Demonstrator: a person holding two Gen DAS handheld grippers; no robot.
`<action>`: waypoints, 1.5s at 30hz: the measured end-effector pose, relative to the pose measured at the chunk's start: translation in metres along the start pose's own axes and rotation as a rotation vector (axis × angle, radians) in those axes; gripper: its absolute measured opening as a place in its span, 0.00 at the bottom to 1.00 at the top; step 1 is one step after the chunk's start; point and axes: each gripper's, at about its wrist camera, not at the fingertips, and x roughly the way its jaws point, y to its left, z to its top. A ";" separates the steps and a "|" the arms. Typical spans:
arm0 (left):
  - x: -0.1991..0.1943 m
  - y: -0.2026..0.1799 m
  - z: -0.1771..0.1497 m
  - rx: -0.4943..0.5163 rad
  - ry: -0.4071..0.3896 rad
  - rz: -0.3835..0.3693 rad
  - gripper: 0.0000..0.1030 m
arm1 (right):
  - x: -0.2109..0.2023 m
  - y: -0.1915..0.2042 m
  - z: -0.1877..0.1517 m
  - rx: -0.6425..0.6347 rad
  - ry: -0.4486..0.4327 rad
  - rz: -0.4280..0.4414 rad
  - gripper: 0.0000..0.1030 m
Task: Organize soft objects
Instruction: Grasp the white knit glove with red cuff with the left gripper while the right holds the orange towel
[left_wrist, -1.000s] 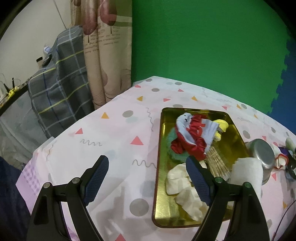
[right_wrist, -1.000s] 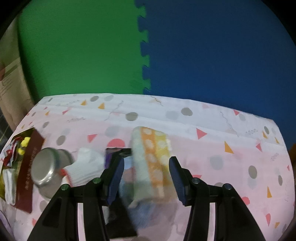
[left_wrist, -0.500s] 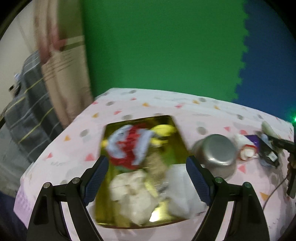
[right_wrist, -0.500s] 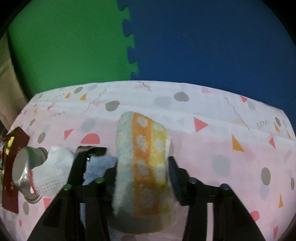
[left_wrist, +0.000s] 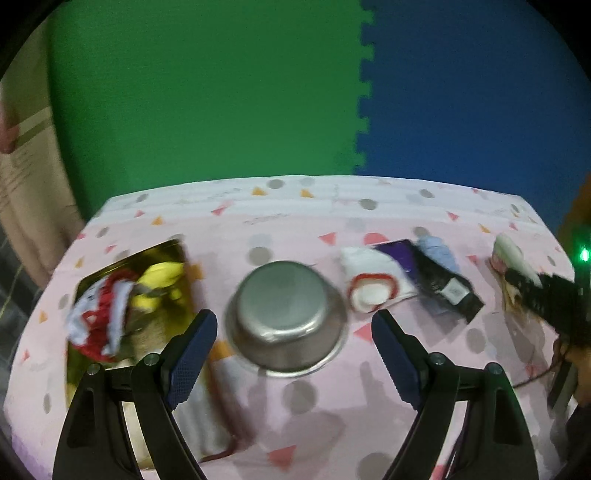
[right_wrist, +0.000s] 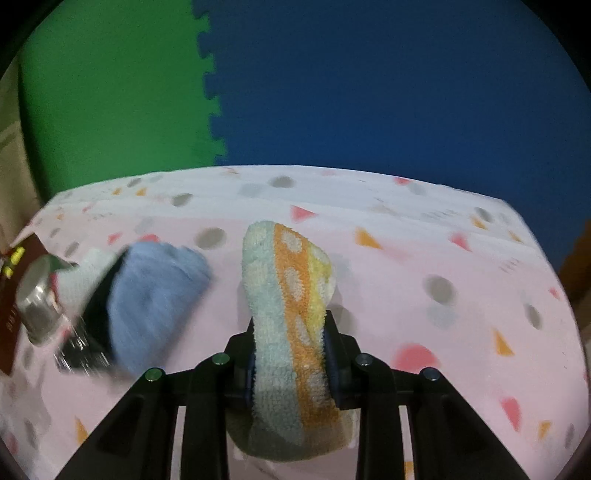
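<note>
The right gripper (right_wrist: 290, 360) has just been closing and now clamps a fluffy striped sock (right_wrist: 291, 295). At its ten o'clock lies a light-blue sock (right_wrist: 159, 295) on a black packet (right_wrist: 92, 332). The left gripper (left_wrist: 291, 354) hangs spread wide, nothing held, over an upturned steel bowl (left_wrist: 286, 314); the gold tray (left_wrist: 173, 254) of soft things sits at nine o'clock, a white red-cuffed sock (left_wrist: 373, 280) at two.

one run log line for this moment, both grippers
left gripper: open, empty, over steel bowl | right gripper: jaws just closing, shut on striped sock
</note>
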 end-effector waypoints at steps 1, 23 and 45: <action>0.003 -0.005 0.004 0.005 0.006 -0.012 0.81 | -0.004 -0.004 -0.006 0.000 -0.002 -0.017 0.28; 0.100 -0.078 0.042 0.139 0.191 -0.029 0.62 | -0.001 -0.027 -0.021 0.088 0.054 0.031 0.31; 0.115 -0.077 0.035 0.076 0.275 -0.095 0.20 | 0.002 -0.032 -0.023 0.121 0.067 0.061 0.31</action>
